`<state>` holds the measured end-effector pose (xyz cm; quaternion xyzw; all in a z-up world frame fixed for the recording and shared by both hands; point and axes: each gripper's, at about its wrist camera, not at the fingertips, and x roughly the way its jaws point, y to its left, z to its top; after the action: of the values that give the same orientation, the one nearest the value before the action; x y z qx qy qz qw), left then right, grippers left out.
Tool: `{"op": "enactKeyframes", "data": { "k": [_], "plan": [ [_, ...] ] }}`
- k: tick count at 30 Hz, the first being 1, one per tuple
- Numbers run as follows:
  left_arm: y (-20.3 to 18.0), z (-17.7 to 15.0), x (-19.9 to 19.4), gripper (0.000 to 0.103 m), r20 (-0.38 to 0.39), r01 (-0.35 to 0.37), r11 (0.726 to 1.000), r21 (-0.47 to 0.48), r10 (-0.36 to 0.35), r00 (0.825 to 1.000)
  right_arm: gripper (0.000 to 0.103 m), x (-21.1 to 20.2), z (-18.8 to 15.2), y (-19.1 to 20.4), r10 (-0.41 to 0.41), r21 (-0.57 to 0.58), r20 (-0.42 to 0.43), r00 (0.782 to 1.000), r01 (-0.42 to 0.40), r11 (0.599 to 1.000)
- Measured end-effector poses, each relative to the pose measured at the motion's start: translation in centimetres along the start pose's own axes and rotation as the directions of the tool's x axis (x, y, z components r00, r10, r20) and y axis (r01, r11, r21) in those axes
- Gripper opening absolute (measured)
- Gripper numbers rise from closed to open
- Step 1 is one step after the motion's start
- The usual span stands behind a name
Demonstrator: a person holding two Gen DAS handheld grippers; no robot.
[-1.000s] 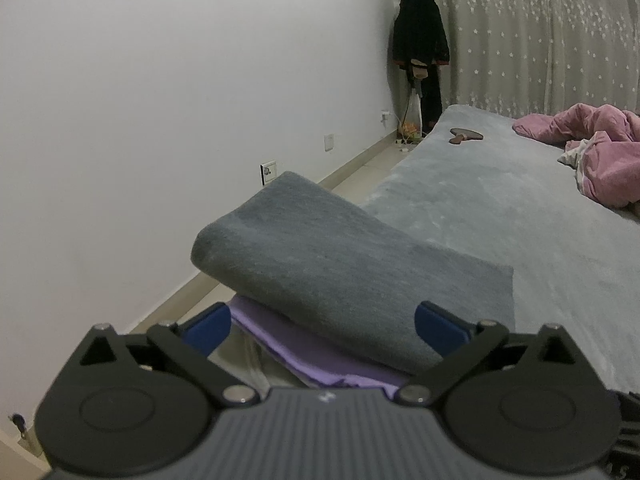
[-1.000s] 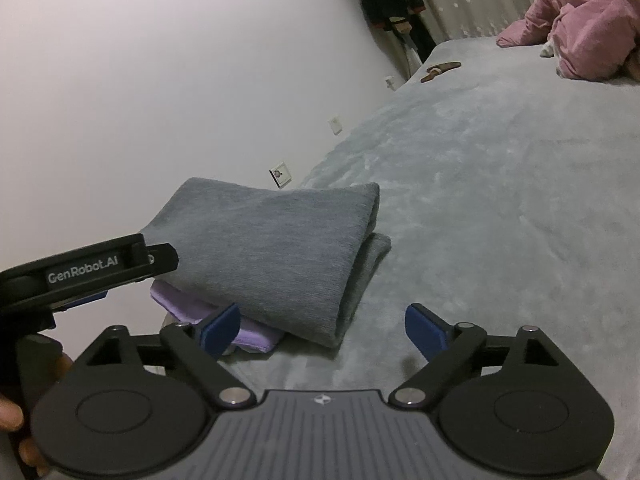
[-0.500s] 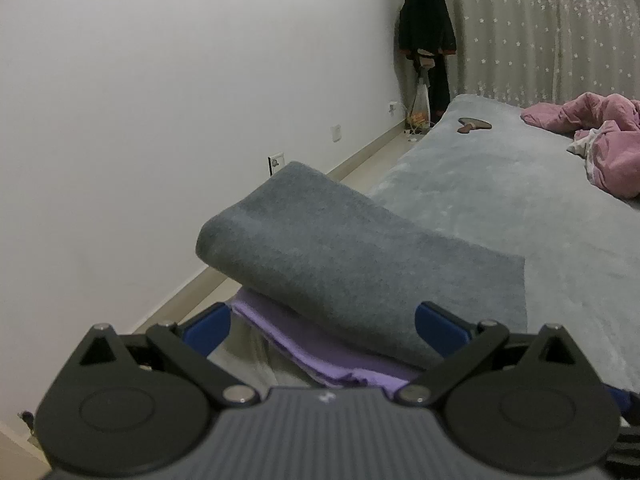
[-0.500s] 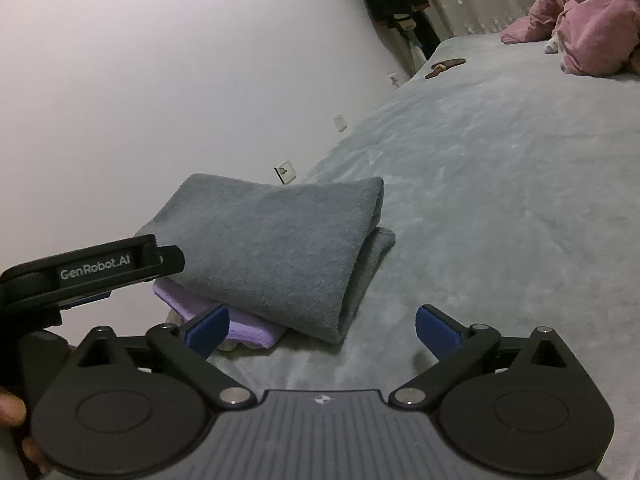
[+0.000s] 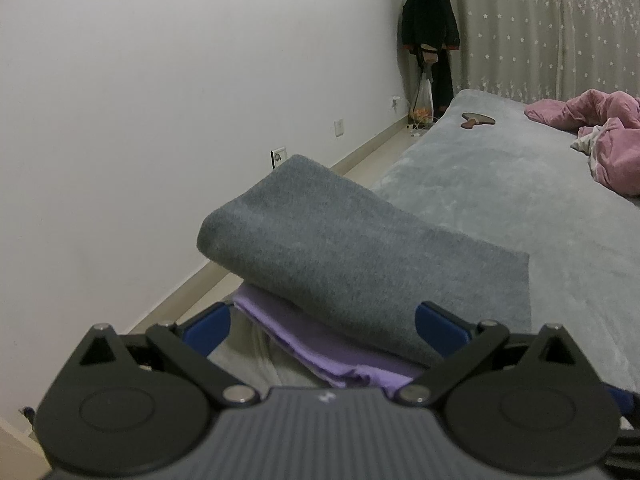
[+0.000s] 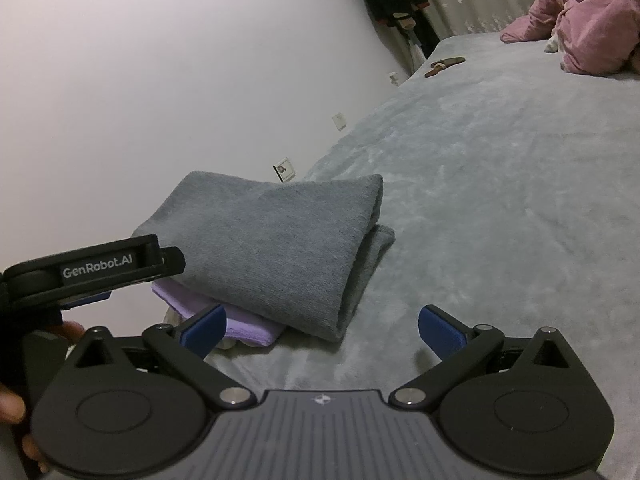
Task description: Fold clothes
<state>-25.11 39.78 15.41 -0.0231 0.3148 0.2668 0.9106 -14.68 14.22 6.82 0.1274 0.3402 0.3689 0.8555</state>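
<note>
Directly ahead of the left claw [image 5: 322,322] the folded grey garment [image 5: 352,264] is seen; the right claw [image 6: 322,326] is offset rightward; both are spread apart, empty.

White lettering "GenRobot.AI" was legible on the black plastic left gripper [image 6: 86,298]; nothing else readable.

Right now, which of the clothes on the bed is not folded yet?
The pink garment, crumpled in a heap at the far end of the bed. The grey garment and the purple garment under it lie folded in a stack.
</note>
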Motion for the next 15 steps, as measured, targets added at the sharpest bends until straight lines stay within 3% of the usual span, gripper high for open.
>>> {"op": "enactKeyframes", "data": {
  "k": [15],
  "plan": [
    [-0.03,0.12,0.11,0.103,-0.007,0.003,1.0,0.006,-0.003,1.0,0.103,0.23,-0.2,-0.03,0.002,0.009,-0.009,1.0,-0.002,1.0]
  ]
}}
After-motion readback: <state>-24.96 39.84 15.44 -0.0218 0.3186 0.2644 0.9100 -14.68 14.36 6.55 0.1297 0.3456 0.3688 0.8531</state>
